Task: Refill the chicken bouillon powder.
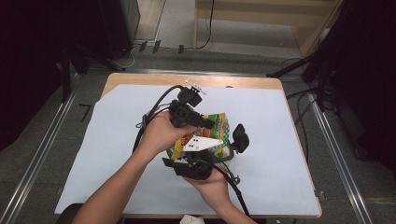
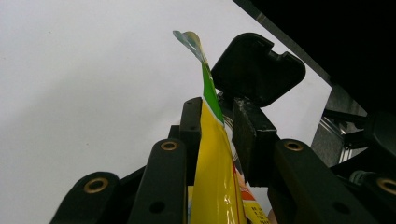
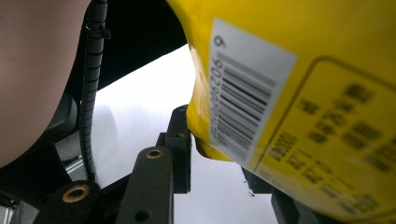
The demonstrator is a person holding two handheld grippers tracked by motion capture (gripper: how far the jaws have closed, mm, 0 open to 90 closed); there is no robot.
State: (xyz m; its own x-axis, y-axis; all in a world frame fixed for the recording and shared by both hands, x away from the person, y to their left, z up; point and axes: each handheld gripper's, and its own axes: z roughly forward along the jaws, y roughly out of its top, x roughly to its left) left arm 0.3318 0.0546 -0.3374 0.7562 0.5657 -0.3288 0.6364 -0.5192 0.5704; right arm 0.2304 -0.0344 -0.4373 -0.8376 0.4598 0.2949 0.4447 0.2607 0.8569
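Observation:
A yellow and green snack bag [image 1: 215, 125] hangs above the white sheet, held between both hands. My left gripper [image 1: 205, 123] comes in from the left and is shut on the bag's flat top seam [image 2: 211, 140], whose green tip sticks up past the jaws. My right gripper [image 1: 210, 157] sits below the bag with its grey plate [image 1: 201, 143] on top. In the right gripper view the bag's barcode side [image 3: 299, 93] looms close, and its lower corner is pinched in my right gripper [image 3: 215, 151]. The far jaw is mostly hidden by the bag.
A white sheet [image 1: 280, 140] covers most of the wooden table [image 1: 140, 78]. A black rounded part [image 1: 241, 137] of the right gripper stands just right of the bag. Cables trail from both grippers. Dark stands and metal rails flank the table.

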